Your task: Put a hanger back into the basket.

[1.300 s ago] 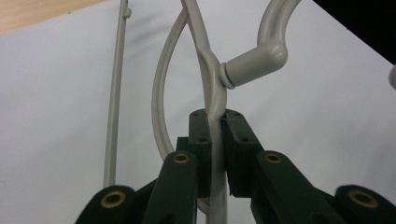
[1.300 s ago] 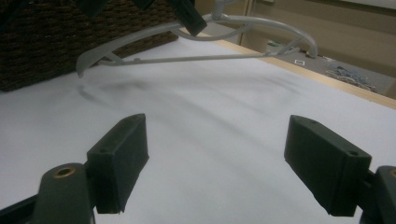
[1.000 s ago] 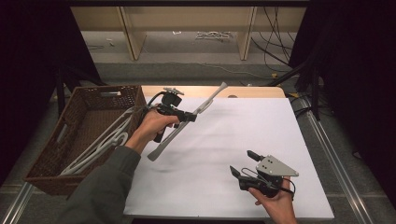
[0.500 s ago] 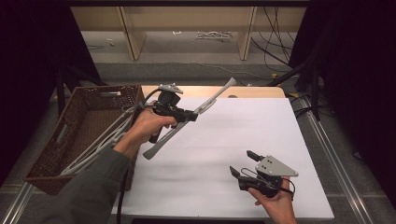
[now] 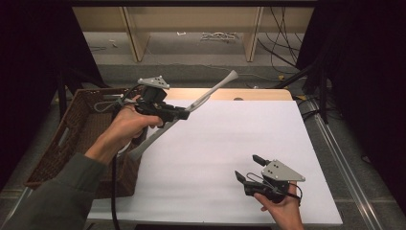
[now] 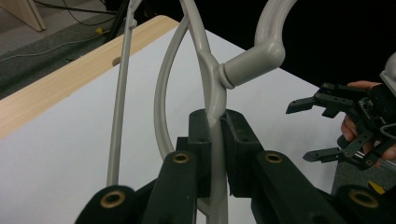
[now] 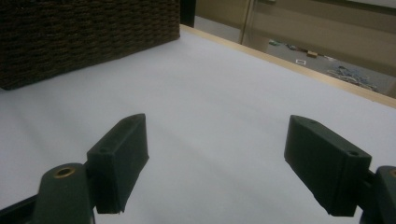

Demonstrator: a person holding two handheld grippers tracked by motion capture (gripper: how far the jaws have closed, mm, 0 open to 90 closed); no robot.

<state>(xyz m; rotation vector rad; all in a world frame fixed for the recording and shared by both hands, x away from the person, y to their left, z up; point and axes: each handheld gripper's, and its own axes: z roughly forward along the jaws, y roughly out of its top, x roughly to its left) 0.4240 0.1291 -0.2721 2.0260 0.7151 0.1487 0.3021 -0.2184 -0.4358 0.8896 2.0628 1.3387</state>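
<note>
My left gripper (image 5: 184, 114) is shut on a pale grey plastic hanger (image 5: 210, 93) and holds it in the air, slanting from above the table's far edge down toward the basket's near corner. In the left gripper view both pads (image 6: 201, 135) press on the hanger (image 6: 212, 79) just below its curved hook. My right gripper (image 5: 247, 166) rests low near the front right of the white table cover, jaws wide apart, nothing between them (image 7: 224, 158). It also shows open, off to the right, in the left gripper view (image 6: 303, 130).
A dark wicker basket (image 5: 72, 139) stands at the table's left edge with more pale hangers (image 5: 103, 103) inside; its woven wall (image 7: 84, 32) faces my right gripper. The white sheet (image 5: 230, 143) covers the table, with a wooden strip (image 5: 258, 93) at the far edge.
My left hand has lifted the hanger up and drawn it left toward the basket. The right hand has stayed put.
</note>
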